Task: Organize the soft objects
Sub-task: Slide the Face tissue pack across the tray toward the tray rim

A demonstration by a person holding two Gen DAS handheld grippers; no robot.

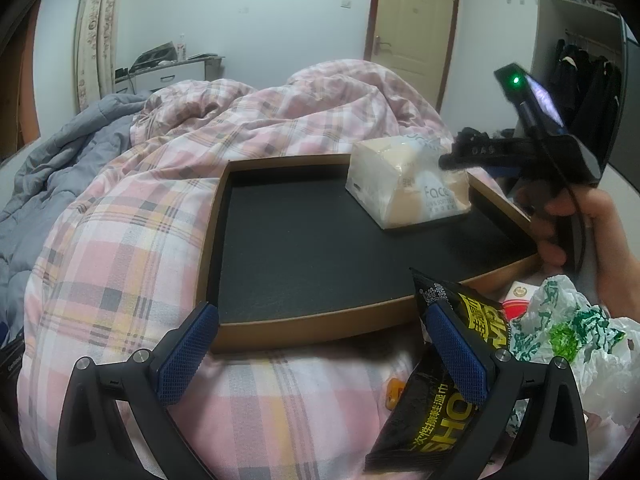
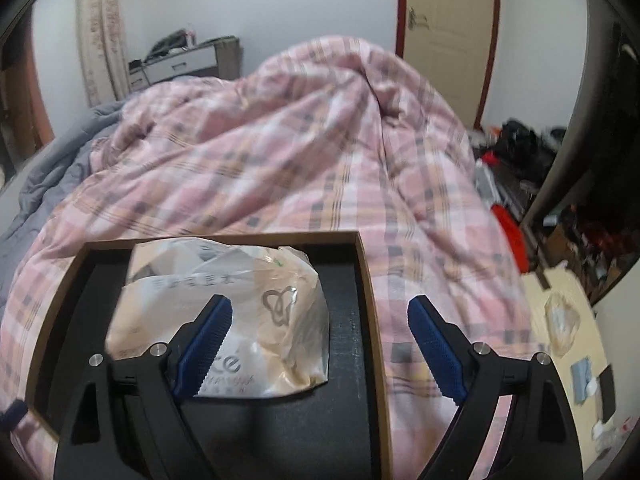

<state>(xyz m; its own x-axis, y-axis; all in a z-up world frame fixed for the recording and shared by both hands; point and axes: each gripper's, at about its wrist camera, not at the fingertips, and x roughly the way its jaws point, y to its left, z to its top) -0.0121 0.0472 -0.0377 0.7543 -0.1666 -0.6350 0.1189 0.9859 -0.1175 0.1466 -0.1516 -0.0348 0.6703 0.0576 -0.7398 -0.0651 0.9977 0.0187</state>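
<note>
My right gripper point(image 2: 320, 344) has its jaws spread wide with nothing gripped. The blue ribbed pad point(image 2: 206, 344) of one finger lies across the front of the tissue pack point(image 2: 224, 312), while the other finger hangs over the pink plaid quilt point(image 2: 280, 140), past the tray's edge. No pad presses on the pack.

The tissue pack is soft and squashed: clear, crinkled film over beige and white panels, grey lettering and a grey butterfly-like mark on the face towards me. It sits inside the shallow tray point(image 2: 366, 280), which has brown card walls and a black floor, just ahead of my right jaws and against the tray's far wall.

My left gripper point(image 1: 320, 360) is also wide open and holds nothing. Behind its right finger stands a black wipes packet point(image 1: 432, 416) with yellow lettering; I cannot tell whether it touches the pad. Further to that side lies a crumpled white bag point(image 1: 568, 332) printed green. The tray rests on the quilt straight ahead.
</note>
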